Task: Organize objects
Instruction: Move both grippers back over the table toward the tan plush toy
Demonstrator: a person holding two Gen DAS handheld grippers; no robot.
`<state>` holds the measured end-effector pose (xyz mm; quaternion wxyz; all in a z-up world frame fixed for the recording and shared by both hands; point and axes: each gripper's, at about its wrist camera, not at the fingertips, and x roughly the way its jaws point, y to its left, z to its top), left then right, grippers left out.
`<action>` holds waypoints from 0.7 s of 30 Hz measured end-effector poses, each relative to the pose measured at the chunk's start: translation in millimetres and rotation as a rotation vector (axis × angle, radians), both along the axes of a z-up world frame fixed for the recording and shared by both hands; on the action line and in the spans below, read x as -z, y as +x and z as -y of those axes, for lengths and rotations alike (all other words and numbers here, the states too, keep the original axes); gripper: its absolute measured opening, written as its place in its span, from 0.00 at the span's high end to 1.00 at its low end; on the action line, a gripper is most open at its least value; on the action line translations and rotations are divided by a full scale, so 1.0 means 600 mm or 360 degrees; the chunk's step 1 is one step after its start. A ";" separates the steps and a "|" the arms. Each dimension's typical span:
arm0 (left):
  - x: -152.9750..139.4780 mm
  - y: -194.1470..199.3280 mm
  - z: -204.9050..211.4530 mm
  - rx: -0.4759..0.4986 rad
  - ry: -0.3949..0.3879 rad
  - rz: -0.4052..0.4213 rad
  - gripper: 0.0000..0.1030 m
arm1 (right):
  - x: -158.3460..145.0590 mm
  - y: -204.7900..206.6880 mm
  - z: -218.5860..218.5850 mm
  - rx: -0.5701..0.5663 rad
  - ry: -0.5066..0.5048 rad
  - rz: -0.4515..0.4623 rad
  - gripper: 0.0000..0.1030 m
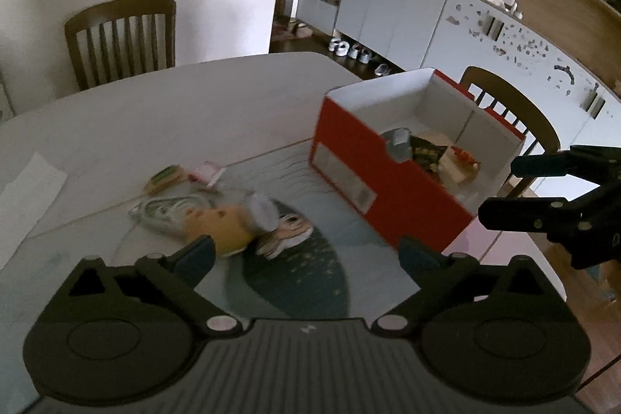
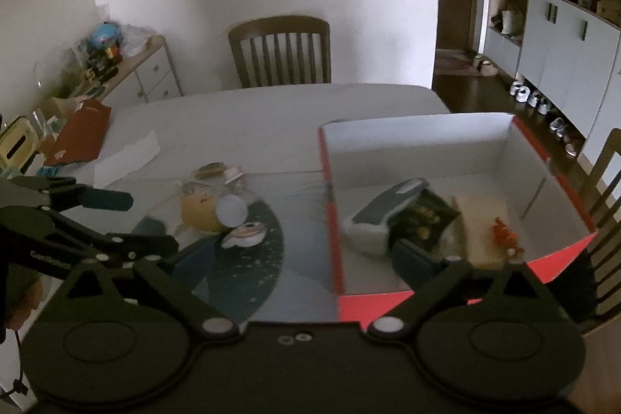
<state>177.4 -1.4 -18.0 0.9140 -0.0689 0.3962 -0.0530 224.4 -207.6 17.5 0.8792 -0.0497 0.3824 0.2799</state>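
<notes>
The tabletop [image 2: 252,115] carries everything, with a dark patterned mat [image 2: 248,270] spread across its near part. On the right stands the red box [image 2: 335,239], open at the top and white inside; it already holds a grey-and-white item [image 2: 382,216], a dark packet [image 2: 423,220] leaning against it, and a small orange thing [image 2: 504,235] nearer the right wall.

Left of the box, well apart from it, lies the loose cluster not yet put away: a yellow plush toy [image 1: 225,226] with a white round piece [image 1: 262,208] touching it, a small patterned dish-like item [image 1: 285,235] just beside that, a clear bag of cable [image 1: 167,212] behind, and two small packets [image 1: 167,177] farther back.

The left tongs [image 1: 306,255] hover above the mat with their jaws spread wide and nothing between them, the plush just past the left fingertip. The right tongs [image 2: 306,258] are likewise wide open and empty, straddling the near left wall of the box.

By my reading the sorting is partway through, between one deposit and the next pickup. The next move likely calls for the left tongs to drop over the plush or the dish, close gently, and lift clear of the cable bag
</notes>
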 end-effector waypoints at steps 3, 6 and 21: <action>0.011 -0.005 -0.025 -0.0025 0.0002 -0.0020 0.02 | 0.011 -0.006 -0.029 -0.0033 -0.0031 -0.0012 0.04; 0.023 0.000 -0.052 -0.0036 0.0023 -0.0024 0.01 | 0.026 -0.012 -0.055 -0.0064 -0.0062 -0.0021 0.04; 0.100 0.069 -0.110 -0.0005 0.0120 -0.0110 0.01 | 0.104 0.015 -0.158 -0.0220 -0.0240 -0.0031 0.07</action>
